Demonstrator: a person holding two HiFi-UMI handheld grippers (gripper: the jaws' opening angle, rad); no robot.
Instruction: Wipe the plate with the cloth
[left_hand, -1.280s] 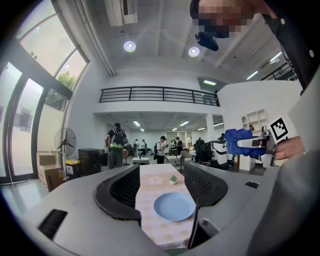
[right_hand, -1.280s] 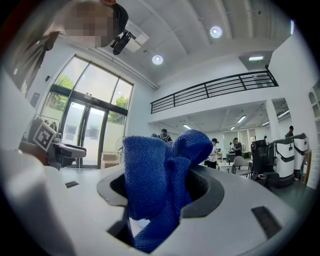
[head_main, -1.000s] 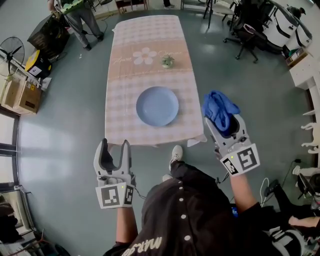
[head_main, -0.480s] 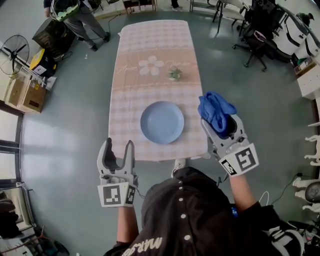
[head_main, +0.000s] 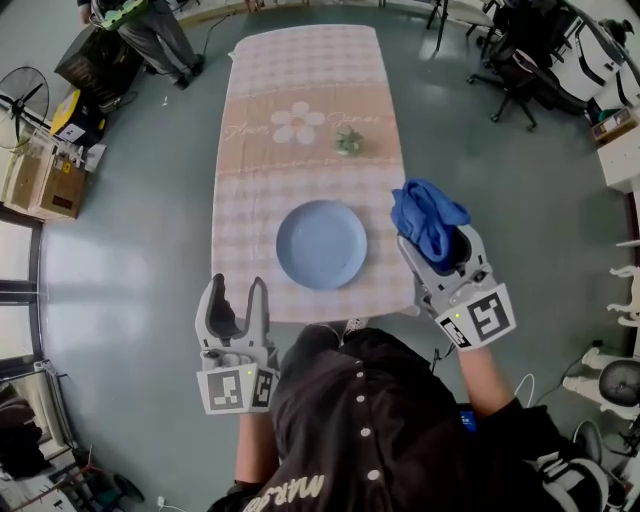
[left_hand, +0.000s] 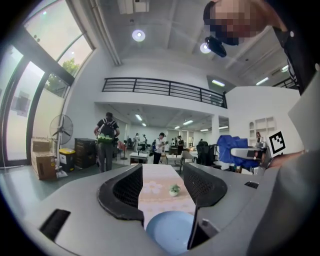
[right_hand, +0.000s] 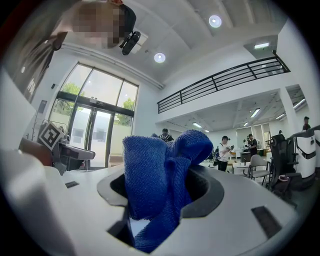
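Observation:
A light blue plate (head_main: 322, 244) lies empty near the front end of a long table with a pink checked tablecloth (head_main: 300, 90). My right gripper (head_main: 428, 245) hangs over the table's front right corner, shut on a bunched blue cloth (head_main: 426, 218), which fills the right gripper view as blue cloth (right_hand: 162, 185). My left gripper (head_main: 236, 292) is open and empty, held off the table's front edge, left of the plate. In the left gripper view the plate (left_hand: 170, 231) shows low between the jaws of the left gripper (left_hand: 162, 187).
A small potted plant (head_main: 349, 142) stands behind the plate, beside a flower print (head_main: 295, 123). A person (head_main: 140, 25) stands at the far left by a black crate. Cardboard boxes (head_main: 42, 175) and a fan (head_main: 22, 97) line the left; office chairs (head_main: 520, 60) stand far right.
The view has shifted as the person stepped closer to the table. The right gripper with the cloth has drifted left toward the table corner; the left gripper stays open in front.

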